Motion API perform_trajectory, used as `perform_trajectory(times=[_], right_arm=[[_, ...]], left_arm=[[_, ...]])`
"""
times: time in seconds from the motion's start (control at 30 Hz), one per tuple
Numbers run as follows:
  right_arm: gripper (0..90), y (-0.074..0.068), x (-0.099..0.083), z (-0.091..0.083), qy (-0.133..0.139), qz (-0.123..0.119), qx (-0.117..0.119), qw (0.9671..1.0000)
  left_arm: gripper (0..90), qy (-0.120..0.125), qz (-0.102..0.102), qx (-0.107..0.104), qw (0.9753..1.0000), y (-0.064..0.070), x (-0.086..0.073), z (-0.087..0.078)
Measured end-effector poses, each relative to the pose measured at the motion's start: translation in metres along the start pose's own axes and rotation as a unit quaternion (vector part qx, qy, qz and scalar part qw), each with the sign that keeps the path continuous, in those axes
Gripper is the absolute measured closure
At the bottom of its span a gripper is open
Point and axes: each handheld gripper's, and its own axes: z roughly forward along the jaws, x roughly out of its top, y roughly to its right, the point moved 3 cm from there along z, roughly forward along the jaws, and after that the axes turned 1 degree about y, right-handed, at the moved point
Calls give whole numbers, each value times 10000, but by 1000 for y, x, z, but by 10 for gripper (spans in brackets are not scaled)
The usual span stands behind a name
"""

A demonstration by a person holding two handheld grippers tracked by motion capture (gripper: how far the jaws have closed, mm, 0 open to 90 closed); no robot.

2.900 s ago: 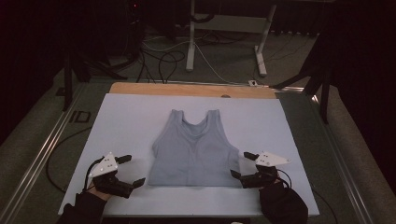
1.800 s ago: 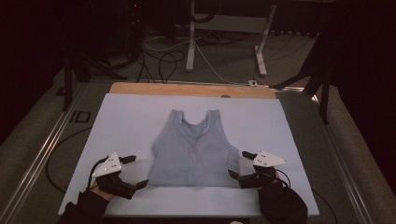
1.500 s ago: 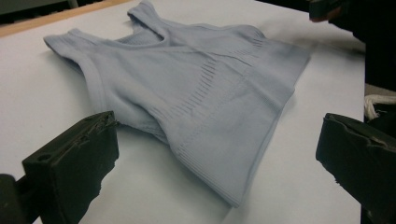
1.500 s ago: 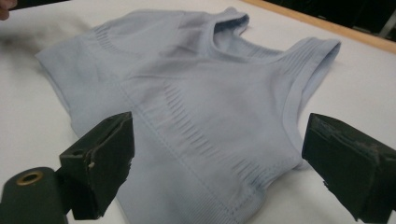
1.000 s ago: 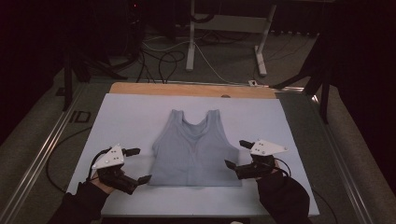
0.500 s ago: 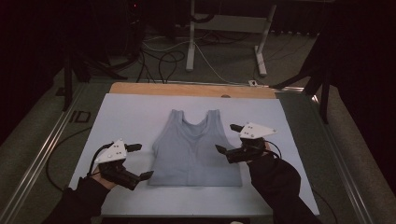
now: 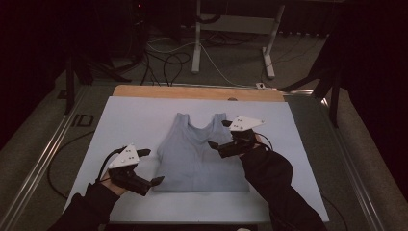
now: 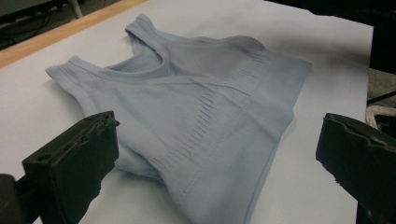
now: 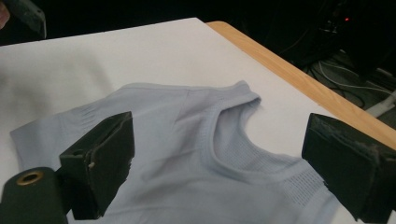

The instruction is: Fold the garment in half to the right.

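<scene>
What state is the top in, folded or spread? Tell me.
Spread. The top lies flat on the table, both straps and the full hem showing, no part doubled over.

Dim light is falling from above, leaving the room beyond the white rectangular table (image 7: 144, 115) sinking into black. Soft shadows are pooling beneath each gripper, whose near jaws are blurring slightly; grain is showing, without glare.
</scene>
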Motion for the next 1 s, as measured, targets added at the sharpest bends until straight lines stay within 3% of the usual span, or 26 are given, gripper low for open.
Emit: perform_trajectory(times=[0.2,0.6,0.7,1.0], right_arm=[[95,-1,6,18,13,-22,140,9999],[95,0,21,45,25,-130,287,9995],[95,2,26,55,47,-138,293,9995],[95,4,35,78,25,-148,289,9995]], left_arm=[[2,-208,84,44,9997,9,3,13],[2,-305,-39,268,9992,13,6,26],[2,-308,-196,440,9984,12,4,30],[3,-360,-397,685,9962,9,1,34]])
